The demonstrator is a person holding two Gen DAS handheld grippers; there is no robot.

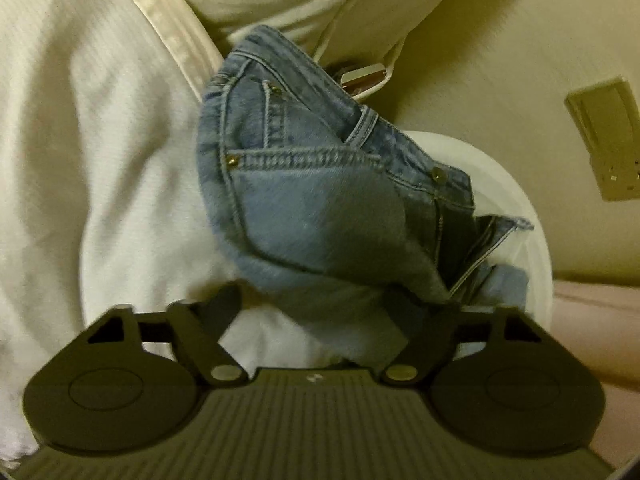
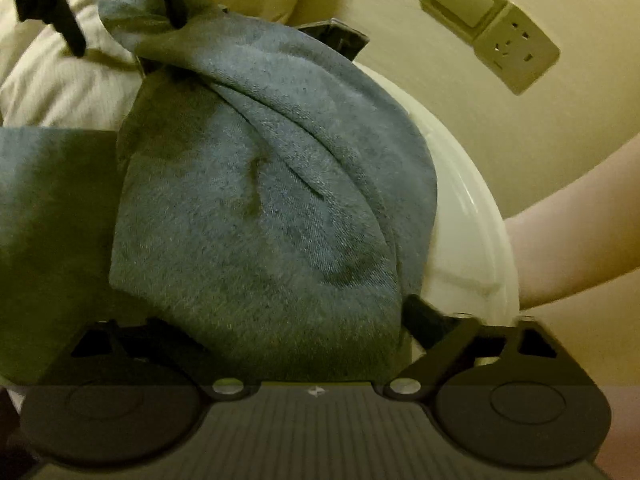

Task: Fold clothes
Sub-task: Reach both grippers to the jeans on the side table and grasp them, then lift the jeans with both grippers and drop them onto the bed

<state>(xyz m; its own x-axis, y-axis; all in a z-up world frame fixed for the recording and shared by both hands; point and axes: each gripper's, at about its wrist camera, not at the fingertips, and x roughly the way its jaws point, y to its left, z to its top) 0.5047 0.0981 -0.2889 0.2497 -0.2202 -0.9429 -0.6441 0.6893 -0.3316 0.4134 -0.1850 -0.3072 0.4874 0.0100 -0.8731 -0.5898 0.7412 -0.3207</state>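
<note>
Between 2 closed claws, left claw and right claw: bunched jeans.

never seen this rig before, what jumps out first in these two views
The blue jeans fill the middle of the left wrist view, bunched with pocket and rivets showing, hanging from the left gripper over white bedding. In the right wrist view the same denim spreads across the right gripper, with a white round object behind it and a wall switch and socket at upper right.
</note>
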